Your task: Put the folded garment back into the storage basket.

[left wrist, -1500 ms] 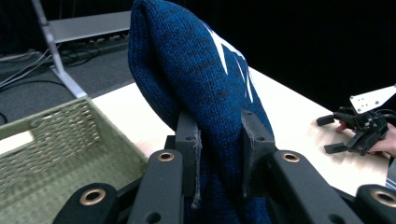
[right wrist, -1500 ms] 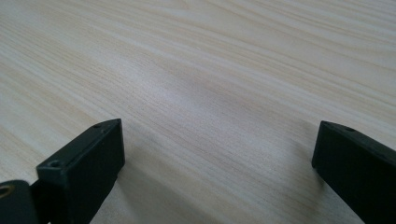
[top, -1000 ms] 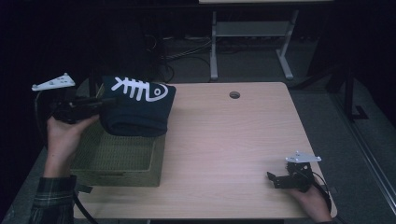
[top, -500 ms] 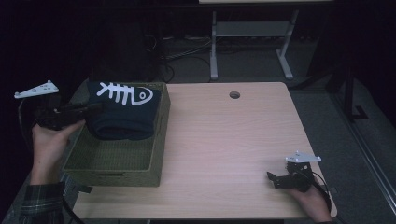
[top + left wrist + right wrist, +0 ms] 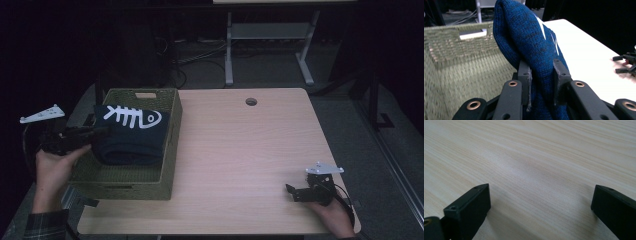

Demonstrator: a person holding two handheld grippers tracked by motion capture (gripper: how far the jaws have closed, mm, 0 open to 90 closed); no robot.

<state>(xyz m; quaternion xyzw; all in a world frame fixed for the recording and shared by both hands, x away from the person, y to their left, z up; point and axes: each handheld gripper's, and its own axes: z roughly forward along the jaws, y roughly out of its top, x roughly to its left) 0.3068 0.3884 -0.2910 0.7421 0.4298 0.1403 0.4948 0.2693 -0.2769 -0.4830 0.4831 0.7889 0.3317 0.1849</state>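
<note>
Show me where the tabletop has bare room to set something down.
The table is bare from the woven basket across to the right gripper near the front right corner, and back to the cable hole. The left end is crowded: the basket takes it, with the folded navy sweater, clamped by the left gripper, inside it.

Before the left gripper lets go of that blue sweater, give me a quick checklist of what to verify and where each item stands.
1. Left gripper clamped on the folded blue sweater: ok, both pads press the knit.
2. Sweater over the woven basket: ok, it sits inside the rim in the high view.
3. Sweater resting on the basket floor: cannot tell, the fold hides its underside.
4. Fold intact, fishbone print up: ok.
5. Right gripper out of the way: ok, open and resting on the table near its right front corner.
6. Room in the basket for the left gripper to back out: cannot tell.
</note>
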